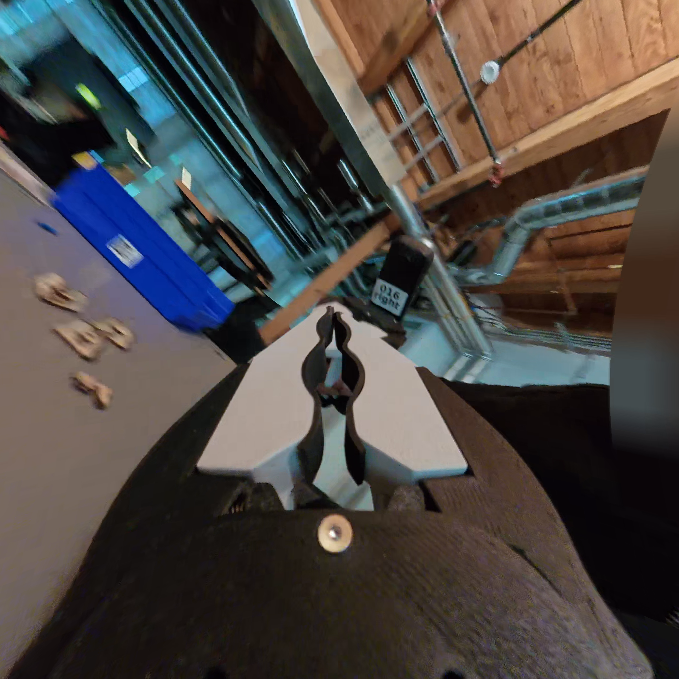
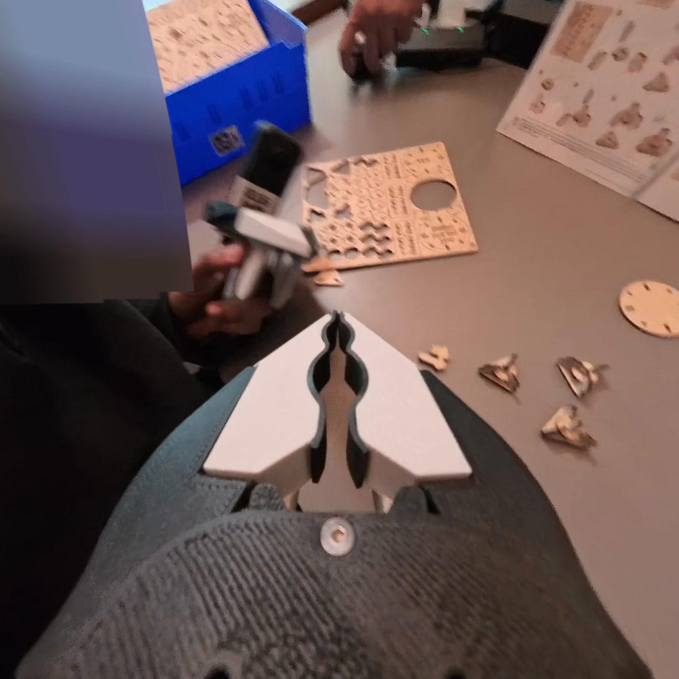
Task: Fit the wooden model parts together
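Two hand-held grippers appear, each with its jaws pressed together on nothing. The left gripper [image 1: 333, 312] is tilted upward, its closed tips aimed away from the table [image 1: 92, 422] toward wooden ceiling boards [image 1: 551, 73] and metal ducting [image 1: 551, 227]; the blue bin [image 1: 147, 257] and a few small wooden pieces [image 1: 84, 334] lie off to its left. In the right wrist view the same tool is seen left of and beyond the right gripper's tips, gripped by a hand [image 2: 220, 294], with its nose near the edge of the punched wooden sheet [image 2: 389, 205].

The right gripper [image 2: 337, 314] hovers above the table, tips meeting, touching no object. Nearest to it, on its right, lie one small flat piece [image 2: 435, 357] and three small assembled triangular pieces [image 2: 501, 373], all apart from the fingers. Farther right rests a round wooden disc [image 2: 650, 312]; ahead lies the sheet, already missing a circular cut-out and several shapes. A printed instruction sheet [image 2: 588, 92] lies far ahead to the right, and another person's hand [image 2: 371, 36] rests on a dark device beyond.

Judged from the layout, several parts are already punched out and partly assembled; much of the sheet is intact.
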`<state>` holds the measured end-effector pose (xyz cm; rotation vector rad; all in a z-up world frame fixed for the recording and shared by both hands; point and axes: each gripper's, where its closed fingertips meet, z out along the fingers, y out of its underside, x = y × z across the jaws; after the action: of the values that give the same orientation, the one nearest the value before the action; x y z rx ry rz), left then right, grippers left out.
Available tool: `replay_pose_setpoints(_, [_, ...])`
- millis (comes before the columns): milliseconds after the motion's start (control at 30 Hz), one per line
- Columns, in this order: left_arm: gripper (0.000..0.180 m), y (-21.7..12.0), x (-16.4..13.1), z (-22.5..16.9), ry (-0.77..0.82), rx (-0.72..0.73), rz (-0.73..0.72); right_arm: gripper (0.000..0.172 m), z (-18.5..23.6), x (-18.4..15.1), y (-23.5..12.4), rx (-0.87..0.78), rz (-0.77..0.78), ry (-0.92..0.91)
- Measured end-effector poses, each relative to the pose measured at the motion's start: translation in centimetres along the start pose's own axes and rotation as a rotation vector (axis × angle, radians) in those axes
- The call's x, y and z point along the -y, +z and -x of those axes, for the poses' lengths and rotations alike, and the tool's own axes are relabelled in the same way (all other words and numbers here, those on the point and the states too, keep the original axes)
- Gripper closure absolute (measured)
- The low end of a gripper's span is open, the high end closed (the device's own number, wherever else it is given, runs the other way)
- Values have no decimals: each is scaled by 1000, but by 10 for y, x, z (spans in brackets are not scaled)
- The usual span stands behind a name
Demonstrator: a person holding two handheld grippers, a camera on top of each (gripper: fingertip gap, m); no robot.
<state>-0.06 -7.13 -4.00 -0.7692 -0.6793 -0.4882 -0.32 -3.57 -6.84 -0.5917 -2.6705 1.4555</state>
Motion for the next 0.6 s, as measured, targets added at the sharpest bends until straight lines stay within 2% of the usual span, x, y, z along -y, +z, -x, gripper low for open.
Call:
replay_pose_setpoints(67, [180, -7, 11, 2, 117, 86, -47, 160, -19, -28, 8, -69, 136, 33])
replay_pose_setpoints(167, [180, -8, 11, 8, 284, 225, -30, 140, -39, -68, 25, -128, 312, 17])
replay_pose_setpoints(267, [180, -9, 10, 13, 391, 321, -5, 136, -58, -79, 45, -167, 318, 6])
replay_pose_setpoints(367, [180, -10, 10, 17, 354, 323, -7, 127, -75, -78, 65, -175, 284, 67])
replay_pose_setpoints(433, [180, -13, 14, 20, 310, 322, -32, 127, -84, -74, 71, -189, 253, 62])
replay_pose_setpoints(533, [180, -15, 16, 23, 282, 324, -45, 146, -91, -74, 72, -218, 282, -11])
replay_pose_setpoints(600, [180, -14, 13, 24, 286, 328, -27, 147, -89, -75, 70, -222, 315, -46])
